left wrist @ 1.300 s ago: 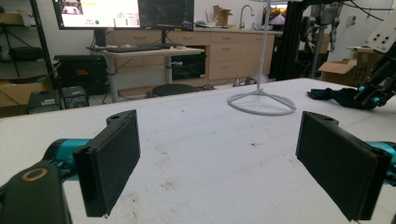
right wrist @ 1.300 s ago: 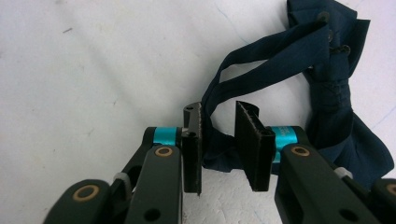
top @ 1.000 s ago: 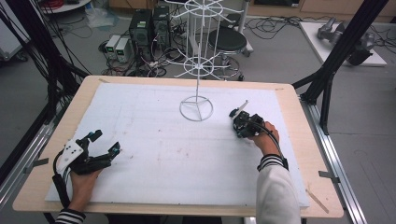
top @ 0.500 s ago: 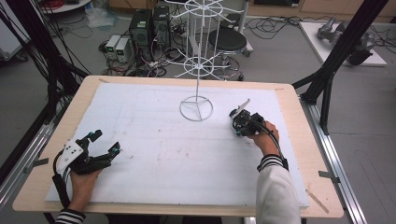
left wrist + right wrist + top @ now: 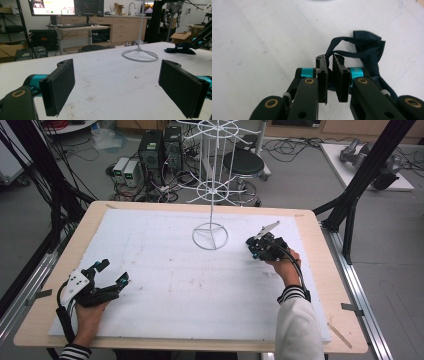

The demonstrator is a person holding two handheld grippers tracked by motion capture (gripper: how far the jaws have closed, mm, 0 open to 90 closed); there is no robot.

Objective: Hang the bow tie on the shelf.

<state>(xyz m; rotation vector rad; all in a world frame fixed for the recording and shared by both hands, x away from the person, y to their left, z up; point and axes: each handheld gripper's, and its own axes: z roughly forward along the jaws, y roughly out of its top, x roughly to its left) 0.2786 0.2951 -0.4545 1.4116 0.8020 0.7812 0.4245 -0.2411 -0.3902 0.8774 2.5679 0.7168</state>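
Observation:
A dark blue cloth (image 5: 367, 47) with thin straps lies bunched on the white sheet (image 5: 175, 285). In the right gripper view, my right gripper (image 5: 329, 60) is shut on one of its strap loops (image 5: 337, 43), low over the sheet. From above, that gripper (image 5: 256, 247) sits at the right, just beside the base of a white wire stand (image 5: 211, 205), and covers most of the cloth. My left gripper (image 5: 114, 271) rests near the table's left front, open, with nothing between its pads (image 5: 60, 87). The left gripper view shows the stand's ring base (image 5: 138, 50) and the cloth (image 5: 180, 48) far ahead.
The wire stand rises tall from the table's far middle, with hooked arms spreading out at two levels. A wooden table border (image 5: 75, 245) frames the sheet. Black frame posts (image 5: 350, 205) stand at the table's corners. Computers, cables and a stool (image 5: 242, 162) sit on the floor beyond.
My right gripper has edged slightly toward the far side of the table. The left gripper has stayed put.

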